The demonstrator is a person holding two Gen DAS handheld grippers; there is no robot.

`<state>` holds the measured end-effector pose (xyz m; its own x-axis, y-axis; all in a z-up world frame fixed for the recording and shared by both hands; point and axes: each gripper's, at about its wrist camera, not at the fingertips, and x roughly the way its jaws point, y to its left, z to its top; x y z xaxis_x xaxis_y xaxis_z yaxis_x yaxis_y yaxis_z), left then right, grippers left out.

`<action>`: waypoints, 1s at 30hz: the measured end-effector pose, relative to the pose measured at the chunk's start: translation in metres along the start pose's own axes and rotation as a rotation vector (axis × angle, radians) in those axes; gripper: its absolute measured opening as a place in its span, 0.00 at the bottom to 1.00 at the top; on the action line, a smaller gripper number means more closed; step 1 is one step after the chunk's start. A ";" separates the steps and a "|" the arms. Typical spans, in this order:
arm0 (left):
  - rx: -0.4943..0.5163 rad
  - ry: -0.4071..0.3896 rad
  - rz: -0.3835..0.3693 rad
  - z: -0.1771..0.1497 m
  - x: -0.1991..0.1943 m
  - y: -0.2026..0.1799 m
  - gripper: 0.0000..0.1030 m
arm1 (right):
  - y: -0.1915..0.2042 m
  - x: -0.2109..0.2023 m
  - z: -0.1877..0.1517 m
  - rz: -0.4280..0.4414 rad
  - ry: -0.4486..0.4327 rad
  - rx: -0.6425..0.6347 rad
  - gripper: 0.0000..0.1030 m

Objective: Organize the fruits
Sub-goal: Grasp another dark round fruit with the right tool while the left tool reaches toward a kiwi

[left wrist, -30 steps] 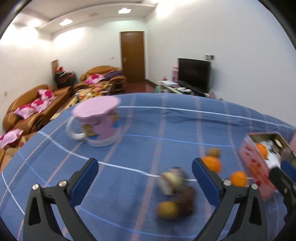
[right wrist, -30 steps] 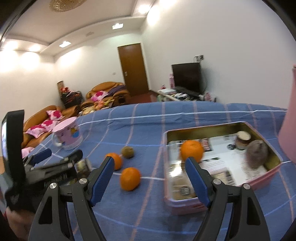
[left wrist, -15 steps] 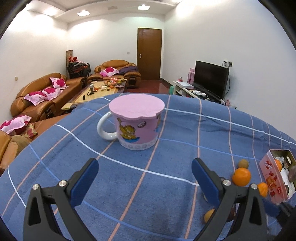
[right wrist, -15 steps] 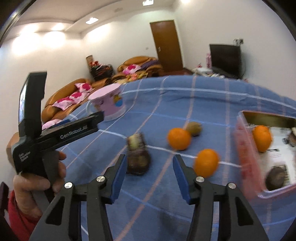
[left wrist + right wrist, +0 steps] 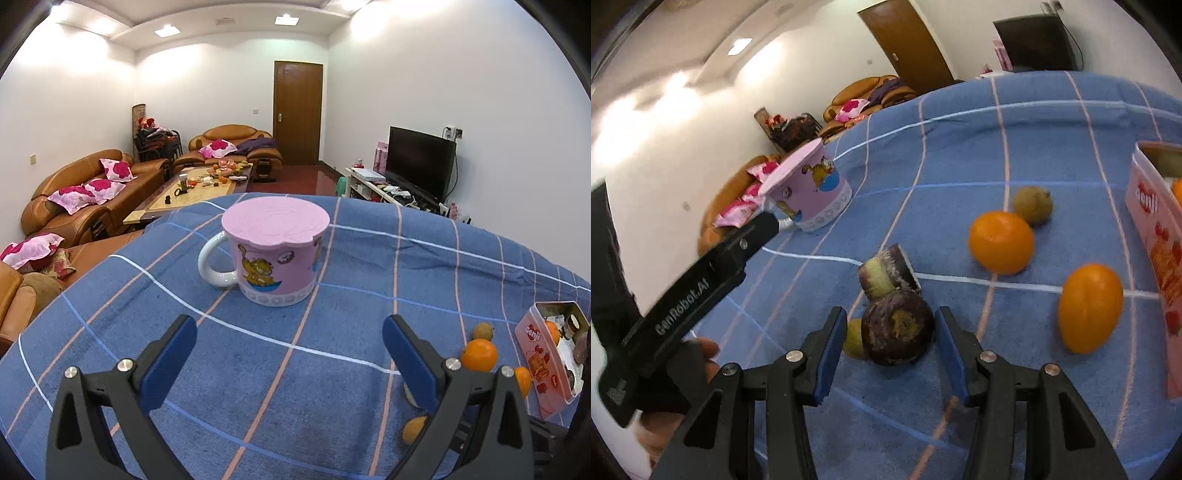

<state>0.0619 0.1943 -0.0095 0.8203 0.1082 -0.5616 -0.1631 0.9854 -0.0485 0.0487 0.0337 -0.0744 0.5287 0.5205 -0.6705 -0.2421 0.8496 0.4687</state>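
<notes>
My right gripper is open, its blue pads on either side of a dark purple round fruit on the blue checked cloth, a small gap on each side. A cut purple piece lies just behind it and a small yellow-green fruit to its left. Two oranges and a brown kiwi-like fruit lie to the right, beside the pink tin. My left gripper is open and empty, facing a lidded pink mug. The oranges and the tin show at its right.
The table's far edge curves behind the mug, with sofas and a coffee table beyond. A TV stands at the back right. The left gripper's black body and the hand holding it fill the left of the right wrist view.
My right gripper swung left from the tin, came down over the dark purple fruit and narrowed around it. My left gripper turned left, so the mug is centred.
</notes>
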 end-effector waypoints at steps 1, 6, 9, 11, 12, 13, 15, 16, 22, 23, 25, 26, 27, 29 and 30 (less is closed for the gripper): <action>-0.006 0.001 -0.004 0.000 0.000 0.001 0.99 | 0.000 -0.001 -0.001 0.004 0.003 0.000 0.47; -0.013 -0.001 -0.024 -0.001 -0.001 0.003 0.99 | 0.000 -0.004 -0.005 0.034 0.009 0.007 0.39; -0.015 0.000 -0.061 -0.001 -0.002 0.005 0.99 | 0.007 -0.019 -0.005 0.030 -0.042 -0.027 0.39; -0.022 0.010 -0.111 -0.001 -0.002 0.006 0.99 | 0.011 -0.035 -0.004 0.037 -0.104 -0.050 0.39; -0.025 0.015 -0.136 -0.001 -0.002 0.006 0.99 | 0.013 -0.045 -0.003 0.031 -0.139 -0.065 0.39; -0.027 0.020 -0.172 -0.002 -0.003 0.006 0.98 | 0.013 -0.051 -0.003 0.022 -0.160 -0.074 0.39; -0.014 0.056 -0.282 -0.003 -0.003 0.002 0.89 | 0.012 -0.068 -0.003 -0.021 -0.217 -0.099 0.39; 0.002 0.083 -0.331 -0.004 -0.002 -0.001 0.86 | 0.009 -0.078 -0.004 -0.057 -0.252 -0.114 0.39; 0.235 0.199 -0.444 -0.024 -0.002 -0.041 0.71 | -0.013 -0.112 0.000 -0.187 -0.356 -0.141 0.39; 0.271 0.210 -0.458 -0.028 -0.003 -0.046 0.71 | -0.017 -0.117 0.000 -0.204 -0.364 -0.145 0.39; 0.345 0.238 -0.485 -0.037 -0.006 -0.056 0.71 | -0.022 -0.124 0.000 -0.229 -0.376 -0.147 0.39; 0.366 0.248 -0.484 -0.041 -0.005 -0.060 0.71 | -0.027 -0.128 0.001 -0.240 -0.381 -0.143 0.39; 0.388 0.261 -0.476 -0.044 -0.004 -0.064 0.70 | -0.029 -0.131 0.002 -0.243 -0.383 -0.138 0.39; 0.431 0.292 -0.439 -0.050 0.003 -0.072 0.61 | -0.034 -0.134 0.005 -0.249 -0.388 -0.128 0.39; 0.440 0.308 -0.423 -0.052 0.007 -0.074 0.55 | -0.034 -0.135 0.004 -0.252 -0.390 -0.127 0.39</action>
<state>0.0506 0.1151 -0.0529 0.5601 -0.2763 -0.7810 0.4286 0.9034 -0.0122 -0.0111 -0.0654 0.0024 0.8434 0.2470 -0.4772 -0.1517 0.9614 0.2295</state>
